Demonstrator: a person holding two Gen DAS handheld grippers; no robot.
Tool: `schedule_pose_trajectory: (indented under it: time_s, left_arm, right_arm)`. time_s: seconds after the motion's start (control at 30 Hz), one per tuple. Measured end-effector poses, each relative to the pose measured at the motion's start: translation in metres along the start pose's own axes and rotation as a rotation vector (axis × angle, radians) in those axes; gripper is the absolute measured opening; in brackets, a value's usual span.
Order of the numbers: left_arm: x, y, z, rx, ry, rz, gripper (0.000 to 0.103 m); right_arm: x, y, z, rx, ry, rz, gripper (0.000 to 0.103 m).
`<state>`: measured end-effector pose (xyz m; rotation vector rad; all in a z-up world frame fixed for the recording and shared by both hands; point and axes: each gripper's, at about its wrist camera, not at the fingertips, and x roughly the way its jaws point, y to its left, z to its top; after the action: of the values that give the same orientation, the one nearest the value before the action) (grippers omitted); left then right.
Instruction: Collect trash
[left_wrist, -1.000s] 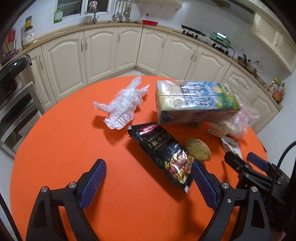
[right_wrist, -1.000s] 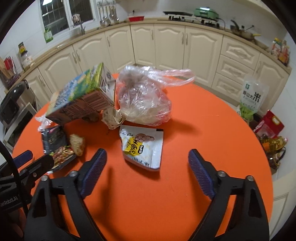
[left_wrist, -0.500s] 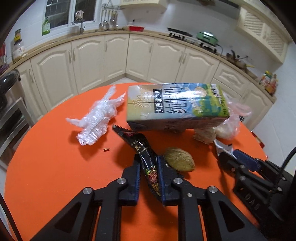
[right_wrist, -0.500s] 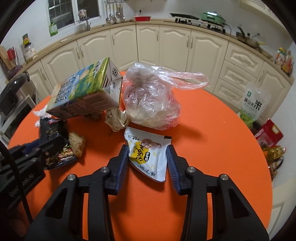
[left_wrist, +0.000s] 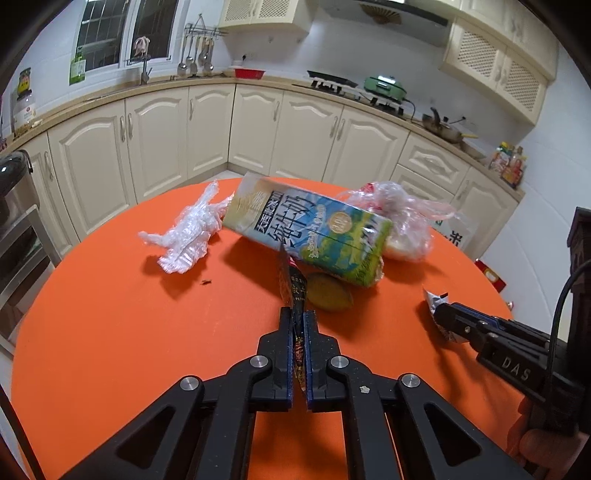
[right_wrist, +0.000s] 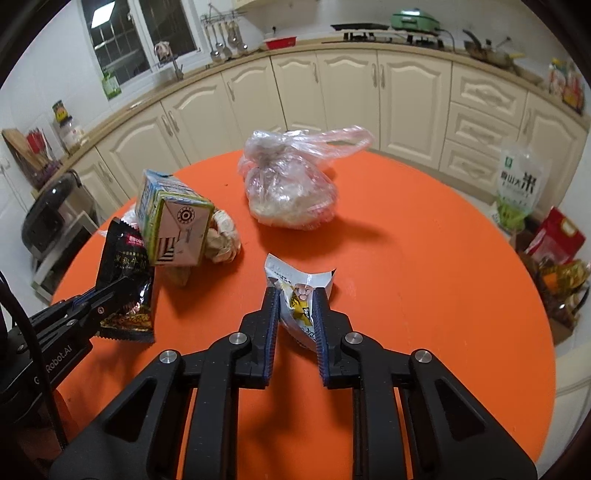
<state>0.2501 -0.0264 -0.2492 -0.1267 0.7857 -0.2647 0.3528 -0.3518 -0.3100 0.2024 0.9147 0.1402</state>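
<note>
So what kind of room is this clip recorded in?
A home kitchen, most likely. Cream cabinets run along a curved counter, a gas hob sits on that counter, and ladles hang on a wall rack beside the window. The trash lies on a round orange table.

Left tool (left_wrist: 297, 317) clamped black packet (left_wrist: 293, 291); right tool (right_wrist: 295, 295) closing on white sachet (right_wrist: 300, 295)

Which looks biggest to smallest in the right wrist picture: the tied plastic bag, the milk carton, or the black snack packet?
1. Tied clear plastic bag.
2. Blue-green milk carton and black snack packet look alike; the packet lies nearer the camera, so unsure.
</note>
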Motion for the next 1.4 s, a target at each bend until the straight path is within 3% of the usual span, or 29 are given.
schedule_pose_trajectory:
  time_s: [0.3, 0.43, 0.87, 1.4]
  left_arm:
    - [-0.053, -0.020, -0.040, 0.042, -0.020, -0.011, 0.000]
    - [-0.079, -0.029, -0.052, 0.055, -0.036, -0.023, 0.000]
    - [-0.143, -0.074, -0.085, 0.089, -0.097, -0.042, 0.000]
    - [-0.199, -0.150, -0.091, 0.159, -0.190, -0.106, 0.000]
  right_arm:
    - [-0.032, -0.020, -0.025, 0.072, -0.022, 0.058, 0.016]
    - [-0.048, -0.015, -0.035, 0.071, -0.039, 0.066, 0.011]
    - [-0.094, 0.002, -0.065, 0.060, -0.088, 0.073, 0.011]
    - [-0.169, -0.012, -0.073, 0.063, -0.220, 0.071, 0.011]
